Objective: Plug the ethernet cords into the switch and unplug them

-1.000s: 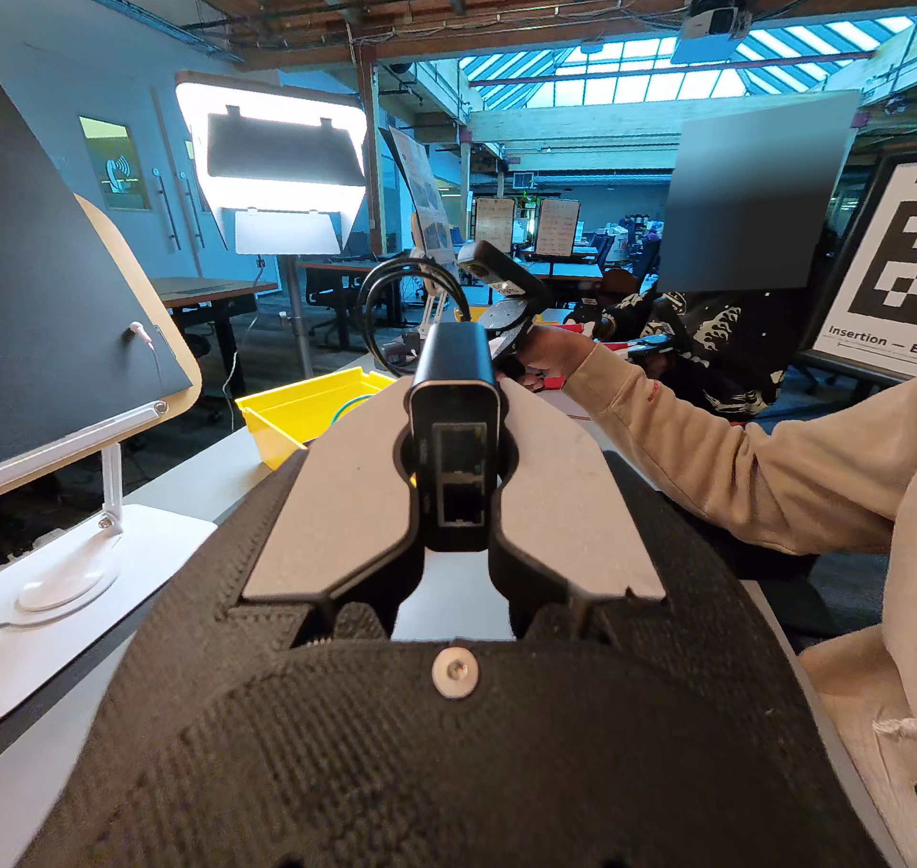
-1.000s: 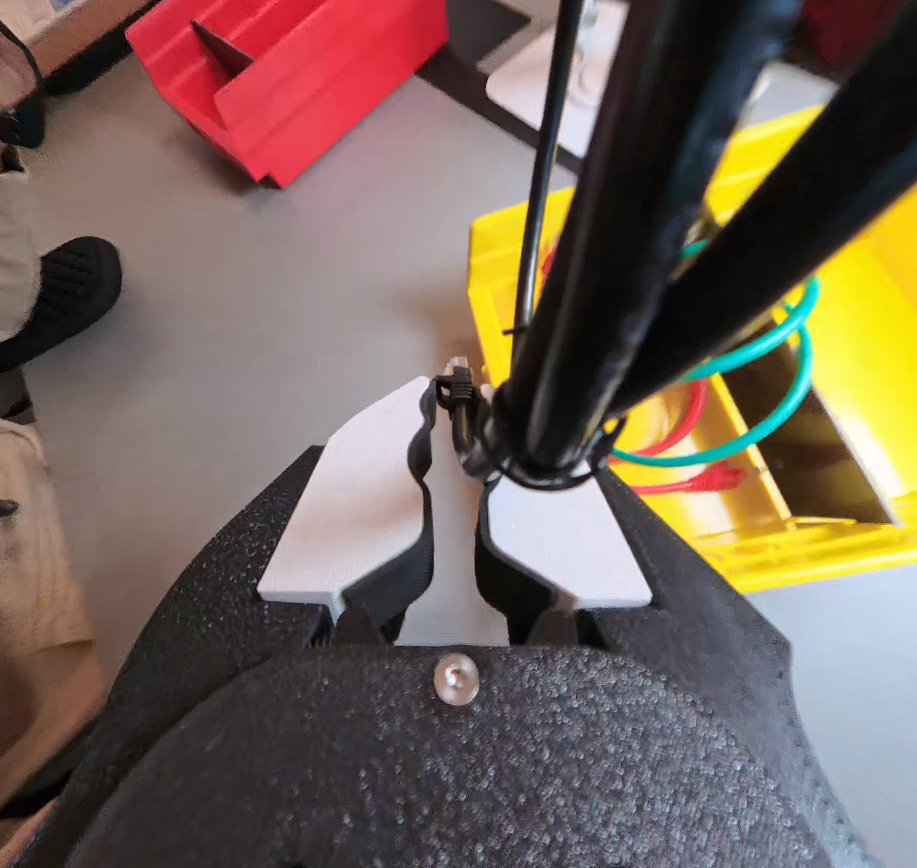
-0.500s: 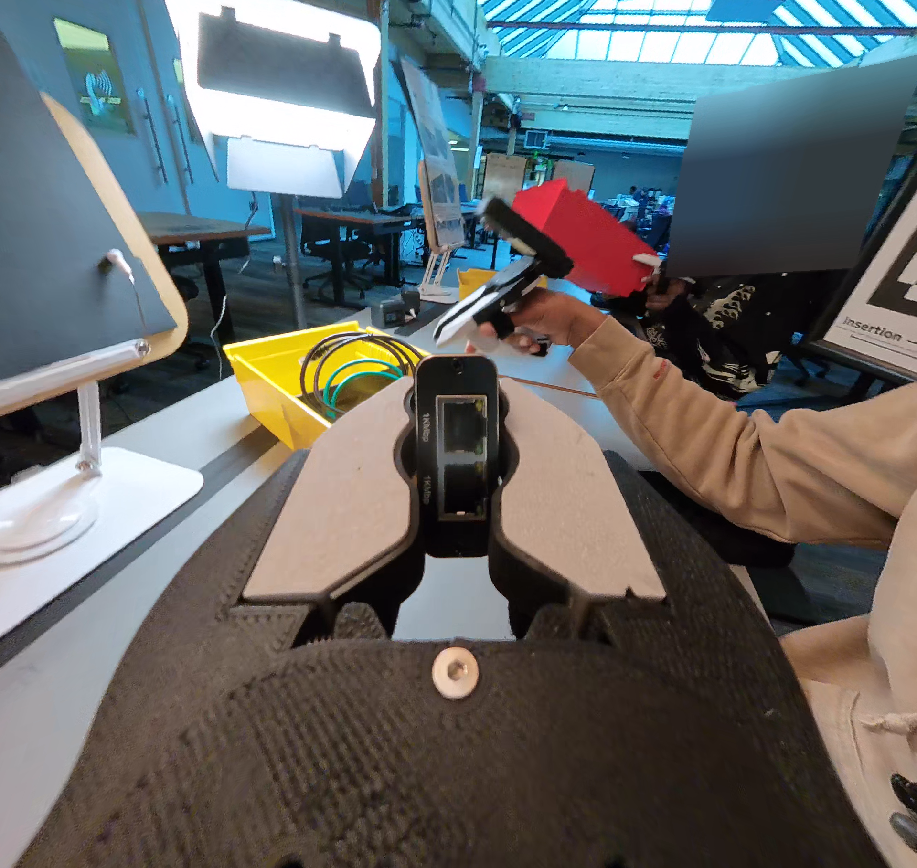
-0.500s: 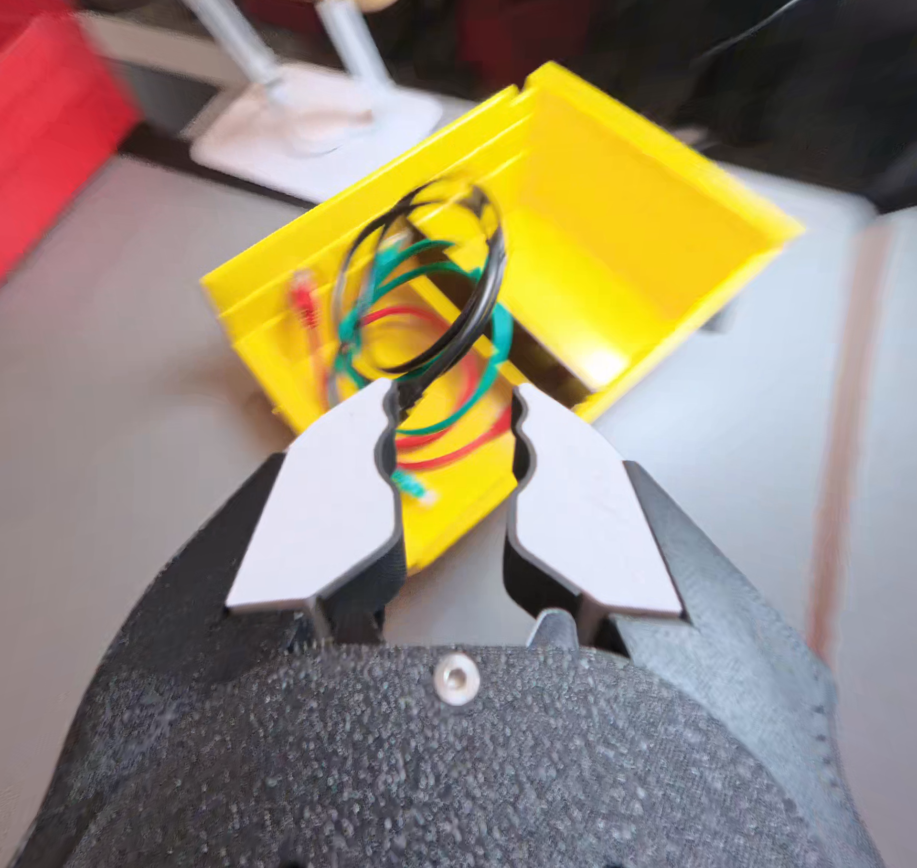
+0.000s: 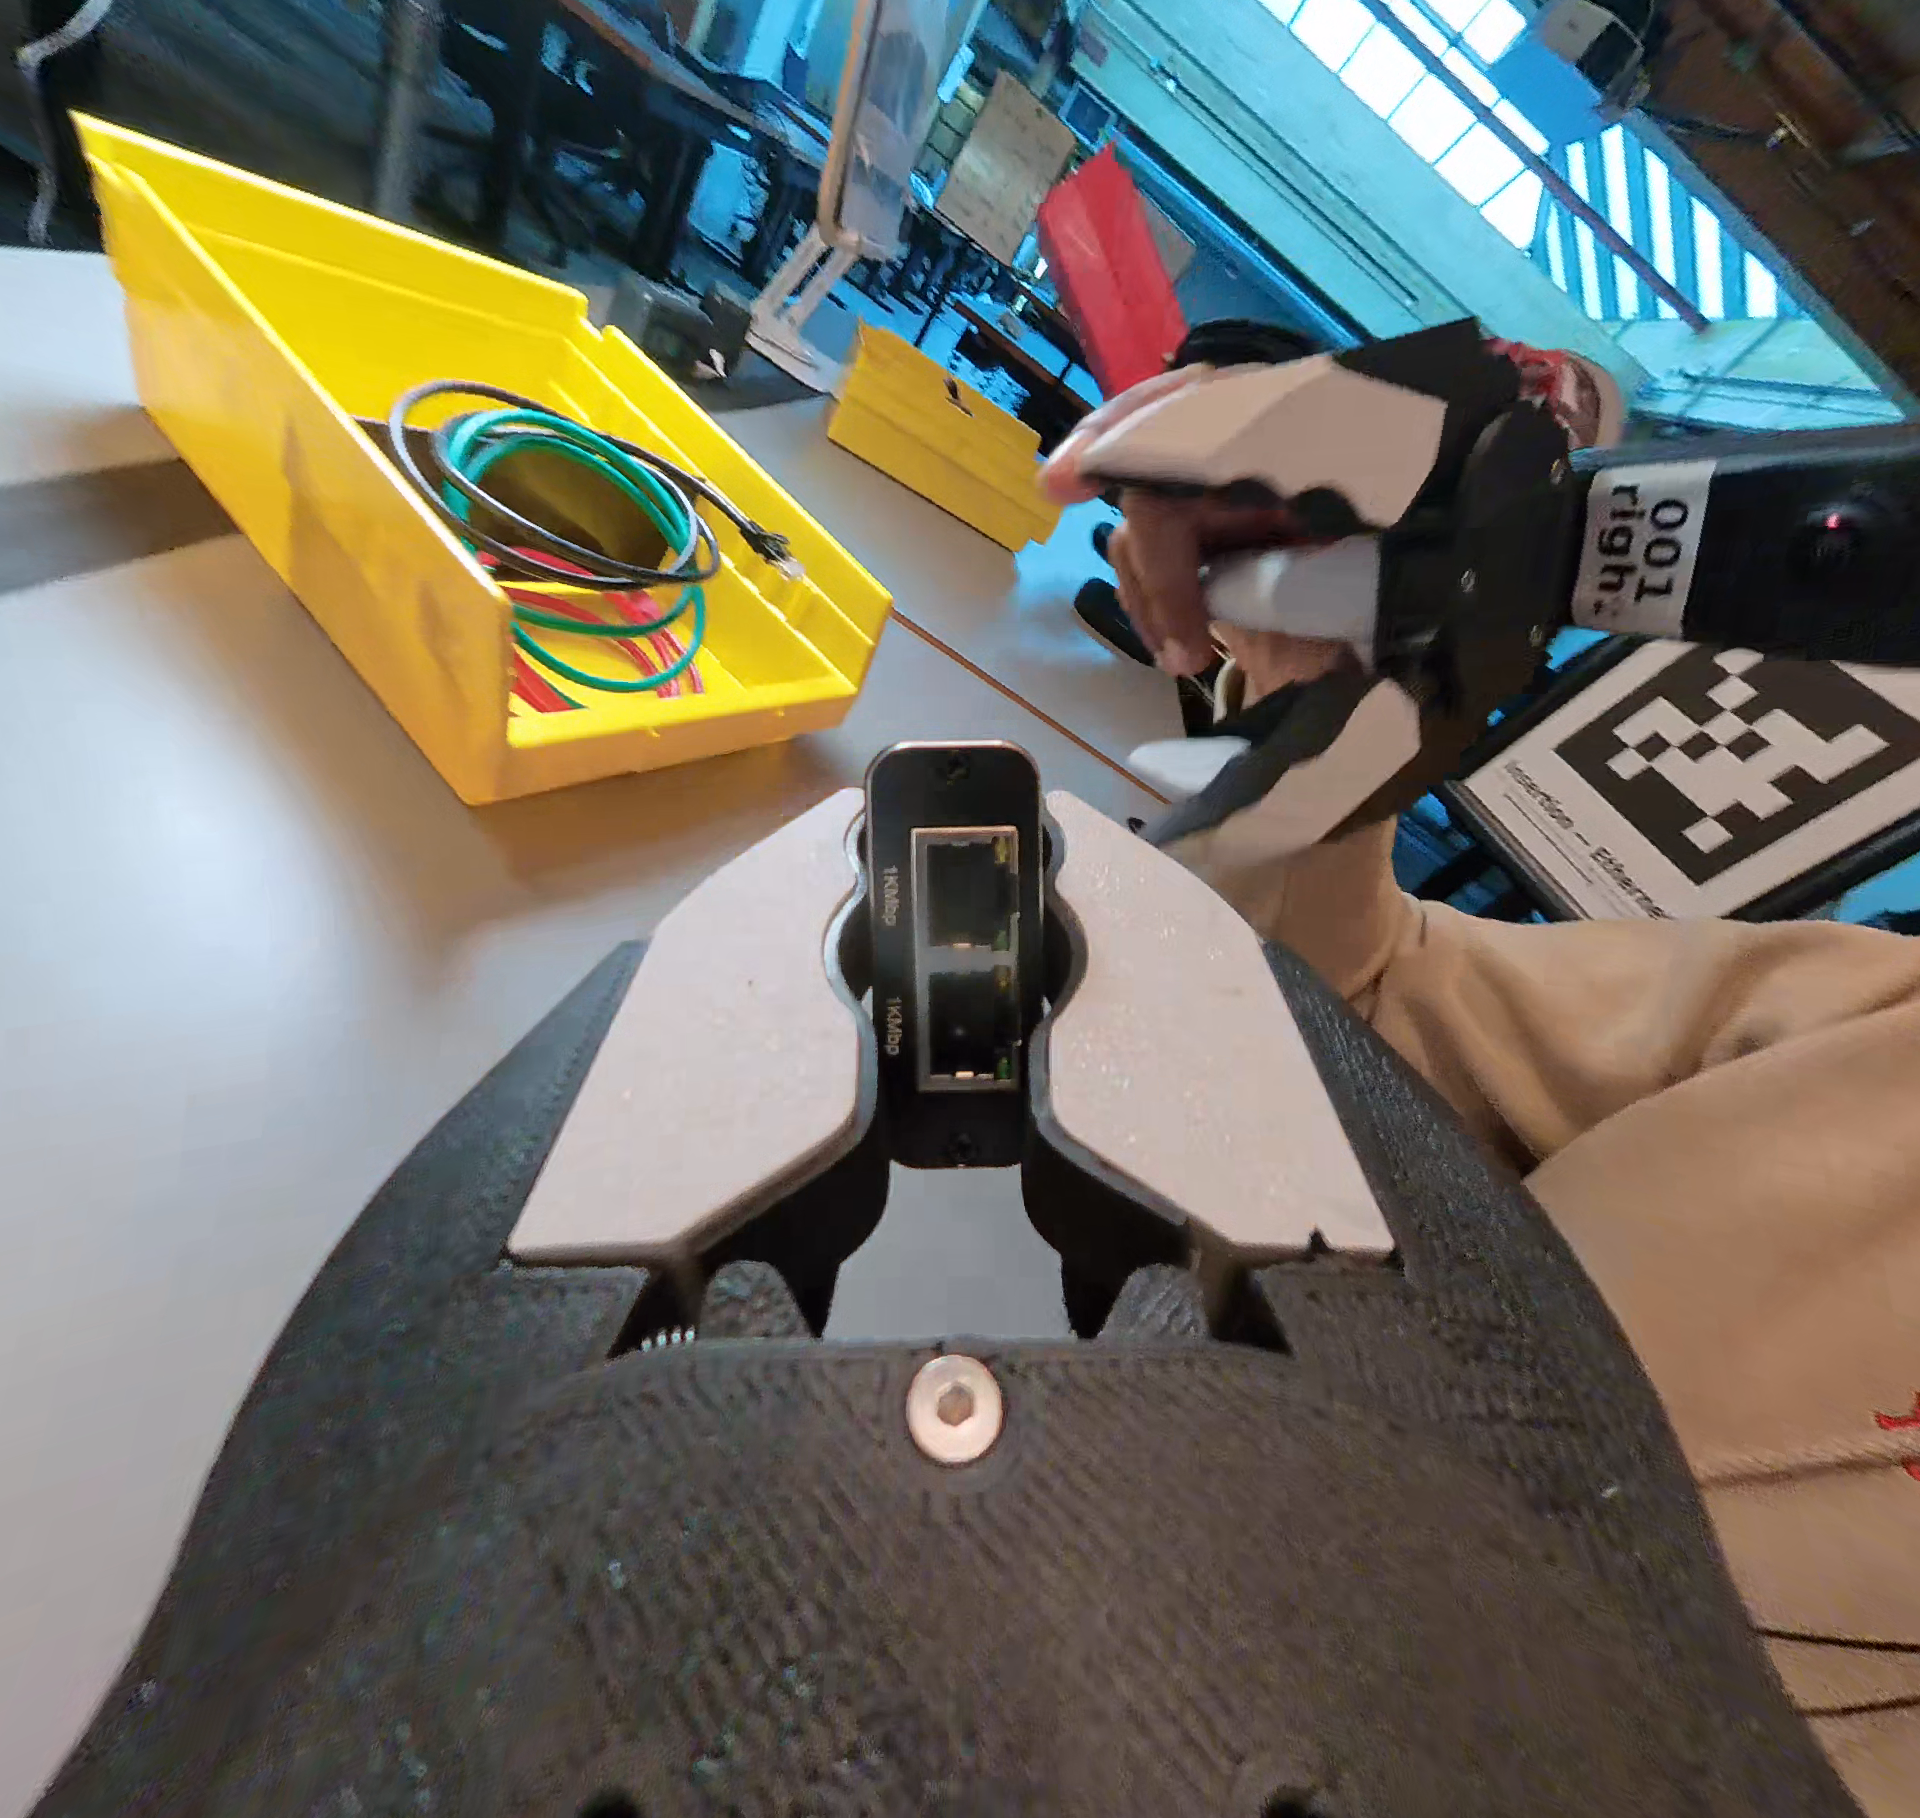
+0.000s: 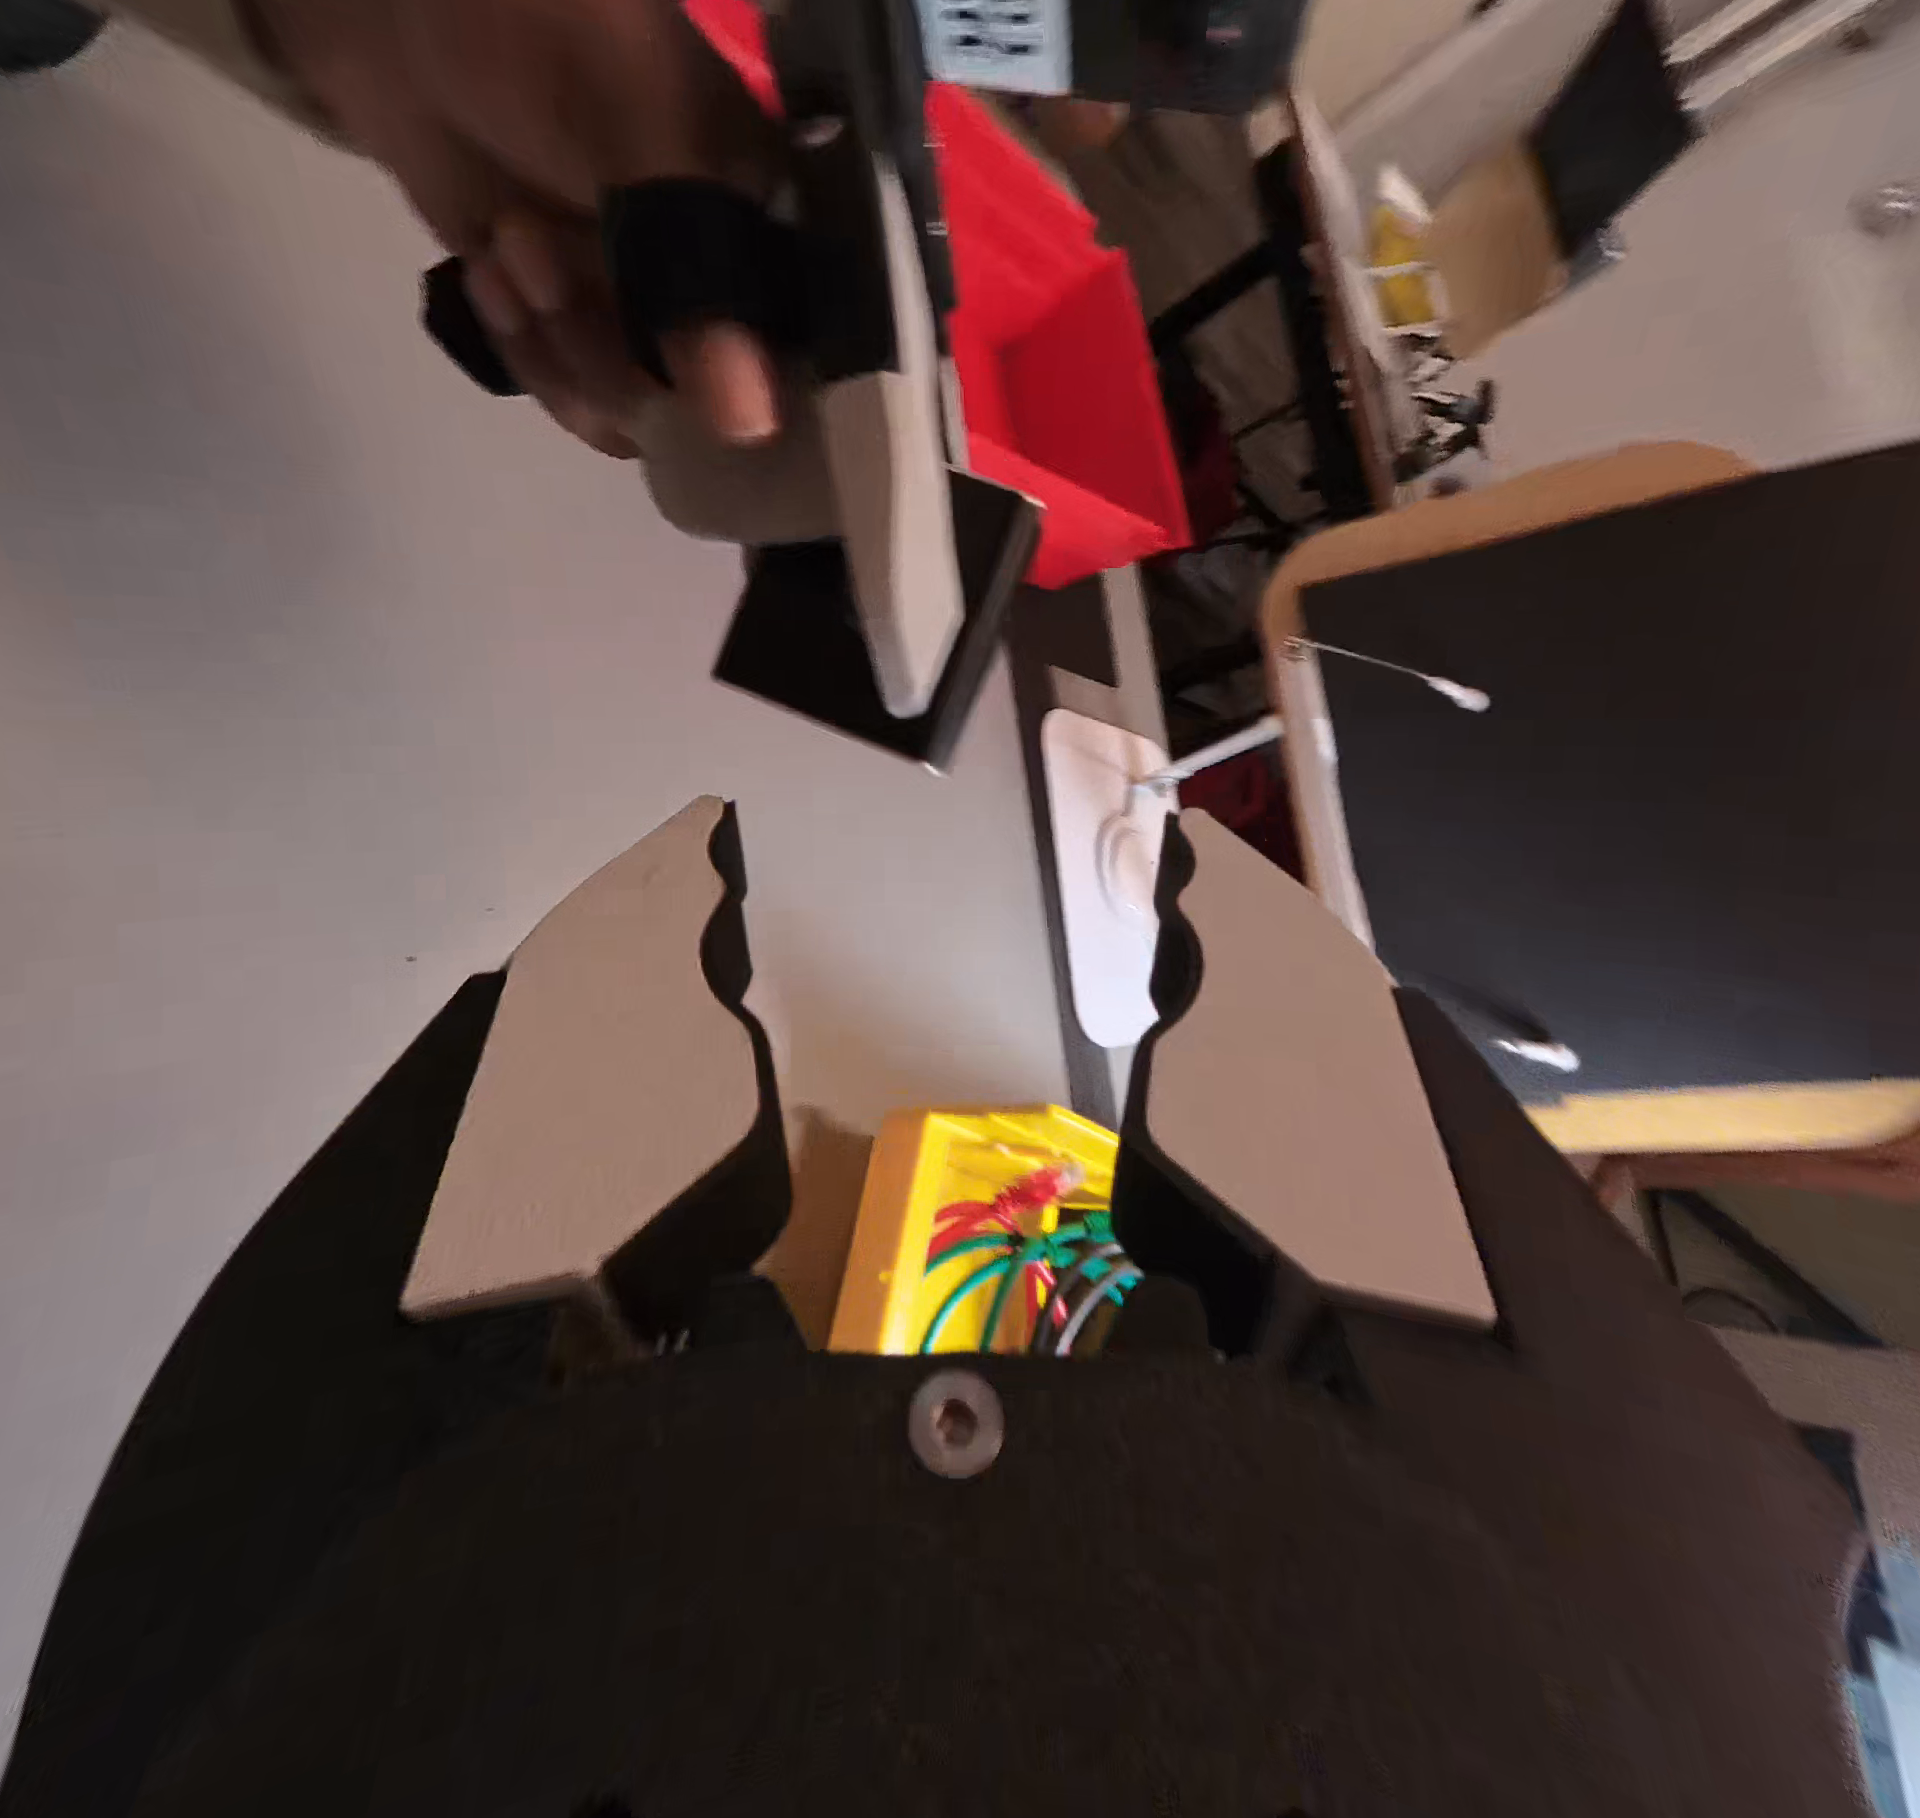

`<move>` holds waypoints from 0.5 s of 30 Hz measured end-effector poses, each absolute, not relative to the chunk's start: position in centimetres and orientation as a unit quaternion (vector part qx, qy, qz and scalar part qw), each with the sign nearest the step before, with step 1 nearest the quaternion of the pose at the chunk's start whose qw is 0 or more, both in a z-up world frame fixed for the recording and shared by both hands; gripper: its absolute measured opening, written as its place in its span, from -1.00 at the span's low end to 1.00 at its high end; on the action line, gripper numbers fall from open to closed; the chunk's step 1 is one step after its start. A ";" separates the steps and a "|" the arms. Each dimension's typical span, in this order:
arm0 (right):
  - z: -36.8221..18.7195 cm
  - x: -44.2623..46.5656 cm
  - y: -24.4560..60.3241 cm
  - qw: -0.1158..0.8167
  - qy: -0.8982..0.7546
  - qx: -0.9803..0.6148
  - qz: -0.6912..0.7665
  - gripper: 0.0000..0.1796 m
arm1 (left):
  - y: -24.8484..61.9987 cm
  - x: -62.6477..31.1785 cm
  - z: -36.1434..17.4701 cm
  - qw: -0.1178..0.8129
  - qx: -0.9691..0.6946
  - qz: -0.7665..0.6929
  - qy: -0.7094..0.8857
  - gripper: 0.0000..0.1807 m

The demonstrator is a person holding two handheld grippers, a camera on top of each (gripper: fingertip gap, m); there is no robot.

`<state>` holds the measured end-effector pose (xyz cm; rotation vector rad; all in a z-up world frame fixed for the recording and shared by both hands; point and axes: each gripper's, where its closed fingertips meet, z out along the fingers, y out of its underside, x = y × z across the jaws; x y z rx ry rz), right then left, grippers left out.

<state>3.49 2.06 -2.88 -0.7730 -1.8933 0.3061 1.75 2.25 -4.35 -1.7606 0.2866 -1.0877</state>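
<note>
My left gripper (image 5: 953, 818) is shut on a small black switch (image 5: 953, 953) whose two empty ports face the camera. My right gripper (image 6: 951, 818) is open and empty, held above the table. It also shows in the left wrist view (image 5: 1101, 656), up and to the right of the switch, with its jaws apart. Coiled black, green and red ethernet cords (image 5: 582, 579) lie in a yellow bin (image 5: 312, 366) on the grey table. In the blurred right wrist view the left gripper (image 6: 914, 688) holds the switch (image 6: 800, 656) ahead of me, and the bin (image 6: 914, 1238) lies below my fingers.
A red bin (image 6: 1049, 334) stands behind the left gripper. A black board (image 6: 1610, 781) on a white stand base (image 6: 1107, 895) stands to the right. A second yellow bin (image 5: 935, 438) and a sign with a square code (image 5: 1714, 781) are farther off. A beige sleeve (image 5: 1558, 1041) is at right. Only a small space, under 4 cm, lies between the two pairs of fingers.
My right gripper let go of the black cord, which now lies in the yellow bin, then opened wide and swung away. My left gripper tilted with the switch still in it.
</note>
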 end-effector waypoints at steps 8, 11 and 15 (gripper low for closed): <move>-6.6 0.6 0.4 0.479 -0.806 -0.320 0.136 -0.23 | 2.1 3.2 -4.8 0.485 -0.736 -0.457 0.122 -0.71; -6.6 -0.3 0.7 0.494 -0.787 -0.350 0.117 -0.20 | 2.7 2.5 -4.5 0.505 -0.727 -0.456 0.090 -0.71; -6.2 -1.7 1.3 0.502 -0.723 -0.451 0.149 -0.25 | 3.2 1.3 -3.6 0.546 -0.713 -0.435 0.061 -0.72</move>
